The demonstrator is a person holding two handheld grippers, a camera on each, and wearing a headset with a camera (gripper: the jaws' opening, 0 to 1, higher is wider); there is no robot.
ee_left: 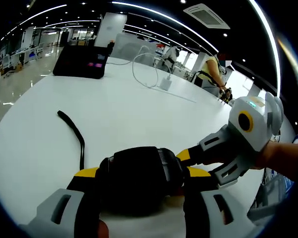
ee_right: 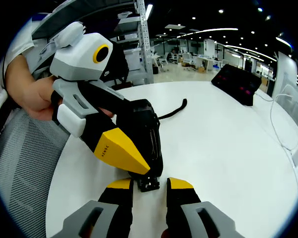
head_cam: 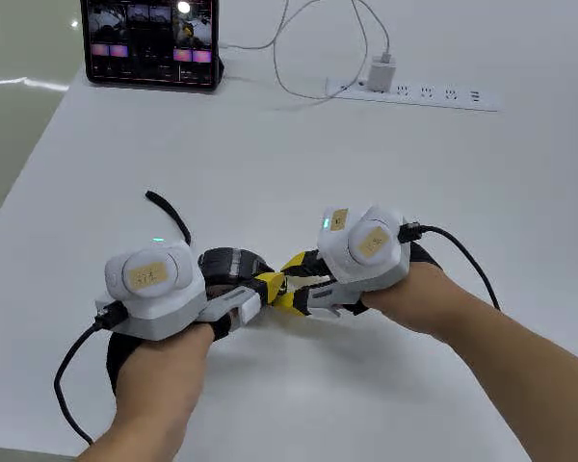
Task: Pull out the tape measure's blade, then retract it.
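A black tape measure (head_cam: 226, 265) with a black wrist strap (head_cam: 170, 214) sits just above the white table, and my left gripper (head_cam: 246, 279) is shut on its body. In the left gripper view the case (ee_left: 139, 181) fills the space between the yellow-tipped jaws of the left gripper (ee_left: 141, 173), with the strap (ee_left: 74, 134) trailing left. The right gripper (head_cam: 287, 284) meets it from the right. In the right gripper view, the right gripper (ee_right: 150, 186) stands open with the blade's end tab (ee_right: 149, 184) between its fingertips, at the mouth of the case (ee_right: 144, 134). No blade shows outside the case.
A dark tablet (head_cam: 152, 43) stands at the table's far left. A white power strip (head_cam: 414, 92) with a charger (head_cam: 380, 72) and looping white cables lies at the far right. The table's left edge (head_cam: 29, 164) runs diagonally. A mesh chair (ee_right: 20, 158) sits behind the left hand.
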